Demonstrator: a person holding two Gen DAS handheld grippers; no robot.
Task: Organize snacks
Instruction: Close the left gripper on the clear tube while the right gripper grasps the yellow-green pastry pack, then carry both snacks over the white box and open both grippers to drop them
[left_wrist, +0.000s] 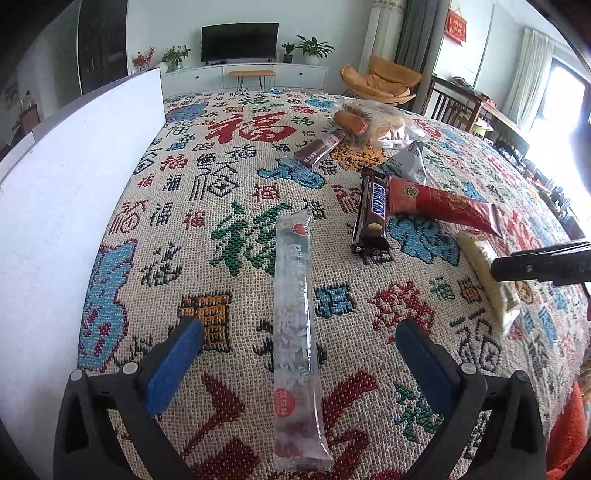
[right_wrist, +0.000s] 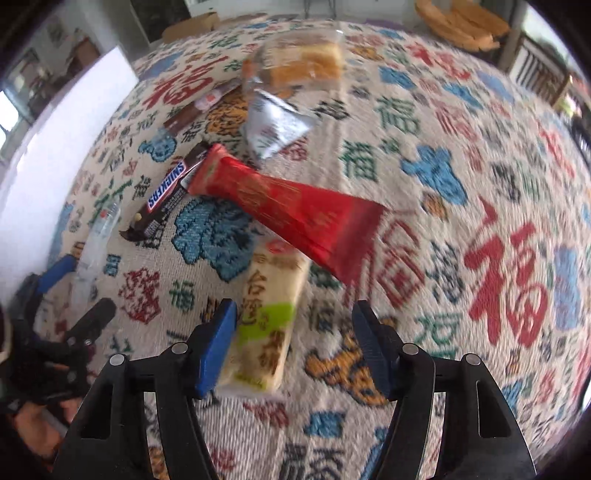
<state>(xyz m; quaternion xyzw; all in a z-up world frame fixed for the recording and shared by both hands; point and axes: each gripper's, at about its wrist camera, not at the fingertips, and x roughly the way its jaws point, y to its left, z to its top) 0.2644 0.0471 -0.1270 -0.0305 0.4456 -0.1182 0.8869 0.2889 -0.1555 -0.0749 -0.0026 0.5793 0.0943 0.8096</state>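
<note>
Fingers (right_wrist: 218, 347) of the right gripper (right_wrist: 293, 347) are standing apart, straddling the cream snack bar (right_wrist: 267, 317) for pickup; the left gripper (left_wrist: 299, 360) is gaping over the clear snack stick (left_wrist: 295, 332).

The right gripper (right_wrist: 293, 345) hangs over a patterned cloth (right_wrist: 424, 122), jaws apart, with a cream and green snack bar (right_wrist: 271, 317) between them, beside the left pad. Beyond it lies a red packet (right_wrist: 295, 206), then a Snickers bar (right_wrist: 166, 192) to the left and a silver pouch (right_wrist: 273, 122) farther off.
</note>
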